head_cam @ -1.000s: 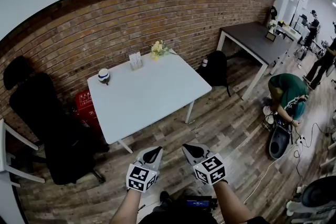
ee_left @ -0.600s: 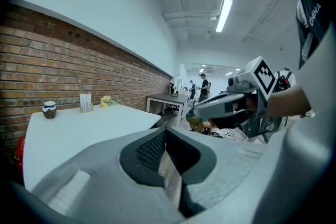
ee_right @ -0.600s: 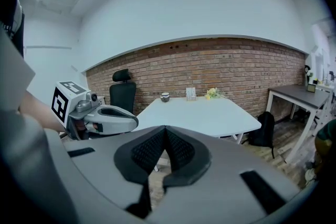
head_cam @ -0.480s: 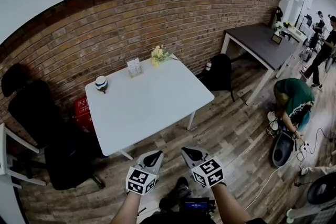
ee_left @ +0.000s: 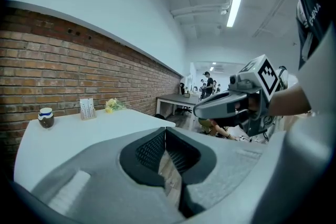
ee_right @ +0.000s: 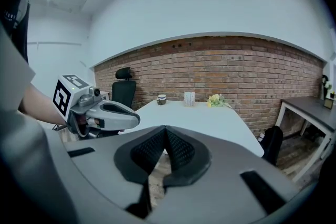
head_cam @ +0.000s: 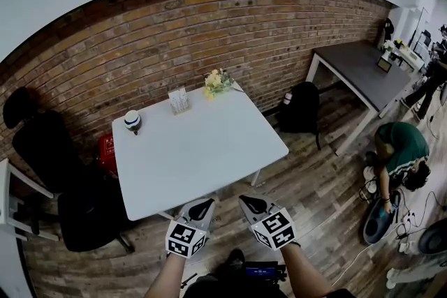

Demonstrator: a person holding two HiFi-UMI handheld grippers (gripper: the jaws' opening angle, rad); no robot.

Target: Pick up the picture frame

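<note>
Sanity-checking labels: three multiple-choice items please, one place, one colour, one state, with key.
1. Where on the white table does the picture frame stand?
A. far edge, between the cup and the flowers
B. near edge
C. flat in the middle
2. Colour of the flowers?
A. red
B. yellow
C. blue
3. State of the left tool and right tool?
A. both wide open
B. left shut on the frame
C. both shut, empty
Key: 1 A, head view shows it there; 2 B, blooms are yellow; 3 C, each gripper view shows its jaws together, nothing between.
</note>
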